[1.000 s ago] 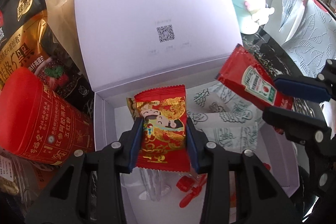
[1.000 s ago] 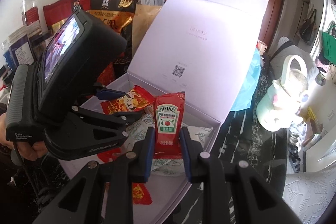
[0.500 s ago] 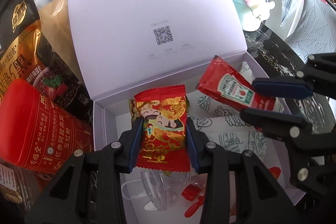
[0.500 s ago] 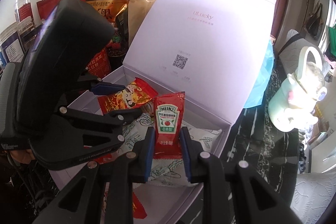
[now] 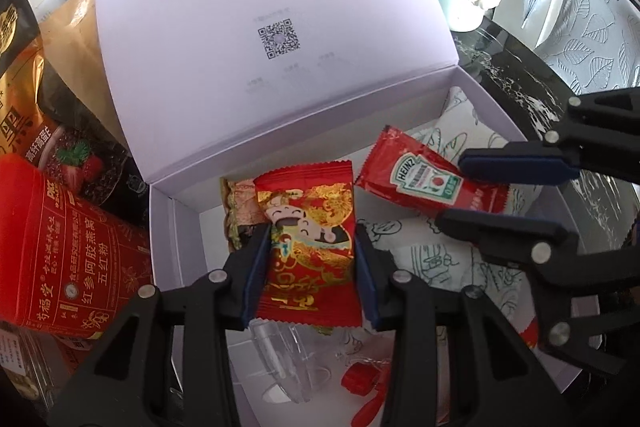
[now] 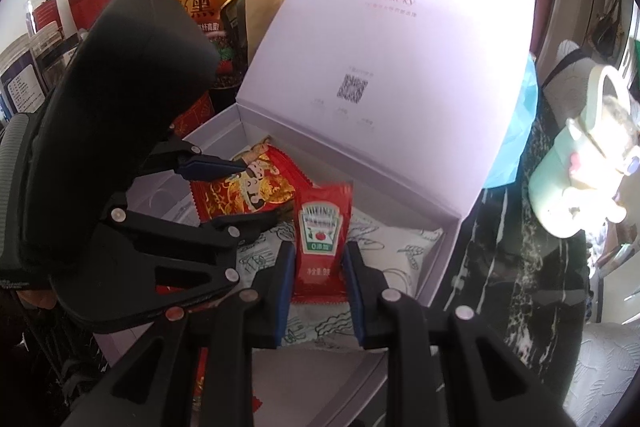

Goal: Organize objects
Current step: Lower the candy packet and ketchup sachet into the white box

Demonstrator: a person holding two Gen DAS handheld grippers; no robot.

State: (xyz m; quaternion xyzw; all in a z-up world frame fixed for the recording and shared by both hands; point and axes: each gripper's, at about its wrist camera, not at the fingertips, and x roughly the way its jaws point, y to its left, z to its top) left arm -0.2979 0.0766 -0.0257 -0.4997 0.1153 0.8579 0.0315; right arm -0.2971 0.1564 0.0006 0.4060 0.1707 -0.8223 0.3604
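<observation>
left gripper [image 5: 310, 267] grips red candy packet [image 5: 308, 251] | right gripper [image 5: 460, 187] grips ketchup sachet [image 5: 424, 181]

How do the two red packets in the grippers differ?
The candy packet is wide, with gold cartoon-figure print; the ketchup sachet is narrower, plain red with a white Heinz label. The left gripper holds the candy packet; the right gripper holds the ketchup sachet. Both are red, clamped, and over the open white box.
</observation>
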